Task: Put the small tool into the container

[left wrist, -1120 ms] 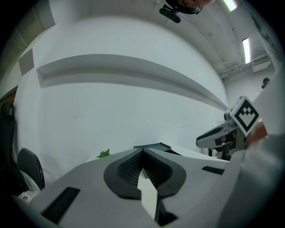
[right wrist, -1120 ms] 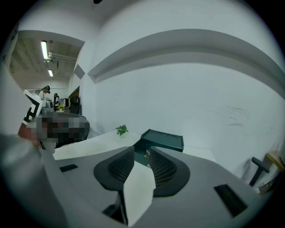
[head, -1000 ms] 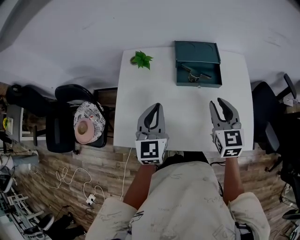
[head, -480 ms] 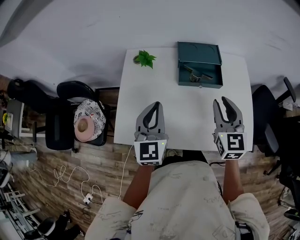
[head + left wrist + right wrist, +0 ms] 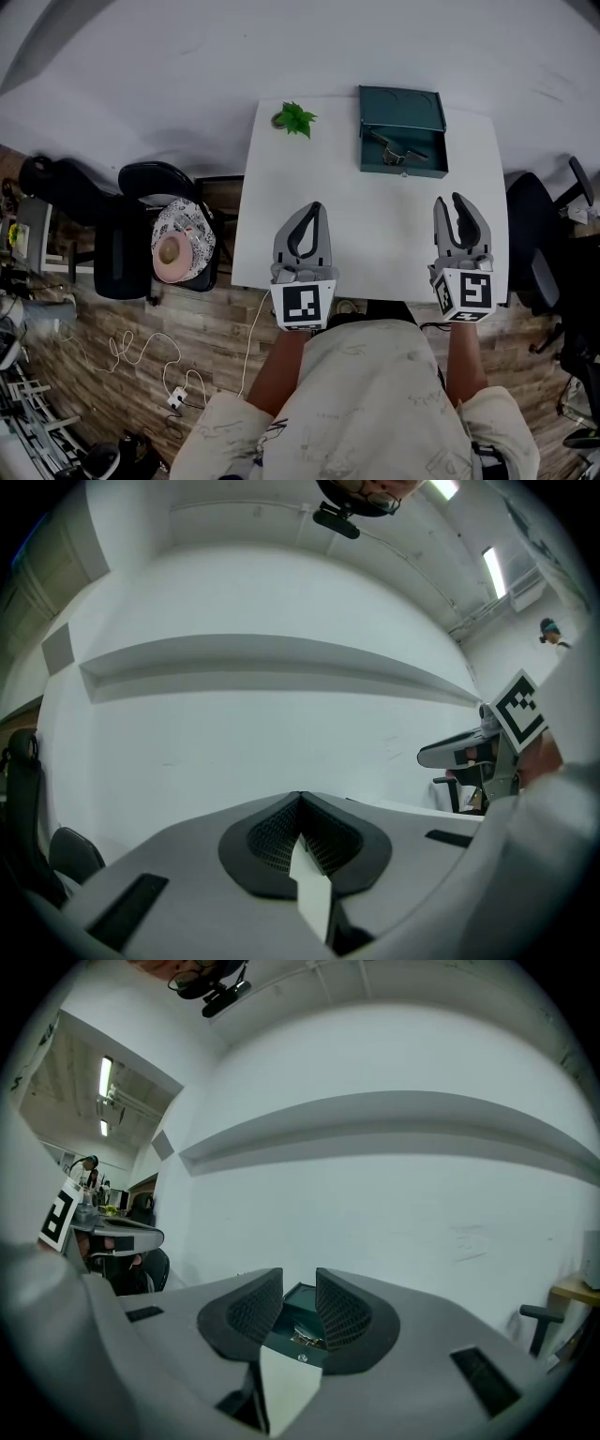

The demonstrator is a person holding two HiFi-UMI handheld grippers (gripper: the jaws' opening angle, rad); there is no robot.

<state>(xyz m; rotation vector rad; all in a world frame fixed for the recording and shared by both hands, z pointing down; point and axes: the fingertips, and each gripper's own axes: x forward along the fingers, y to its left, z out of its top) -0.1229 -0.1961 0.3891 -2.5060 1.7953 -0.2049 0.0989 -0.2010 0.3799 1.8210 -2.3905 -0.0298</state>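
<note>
Small tool, a grey metal piece, is lying inside the open teal container, on its floor in front of the raised lid, at the far right of the white table.

Nearest the camera, well short of the container, the person is standing at the near edge of the table in a light printed shirt, holding both arms forward. The left tool is hovering over the table's near half, nearer than the container and to its left. In the left gripper view its jaws are meeting at the tips with nothing between them. The right tool is hovering nearer than the container and slightly to its right, pointing toward it. In the right gripper view its jaws are standing a narrow gap apart and holding nothing. Through that gap the container is showing well beyond the jaws, with the small tool inside it.

Left of the container, at the same far edge of the table, a small green plant is standing. Farther left of the container, off the table, a black chair is sitting on the wooden floor, carrying a patterned thing with a pink middle. Behind the container a plain white wall is rising.
</note>
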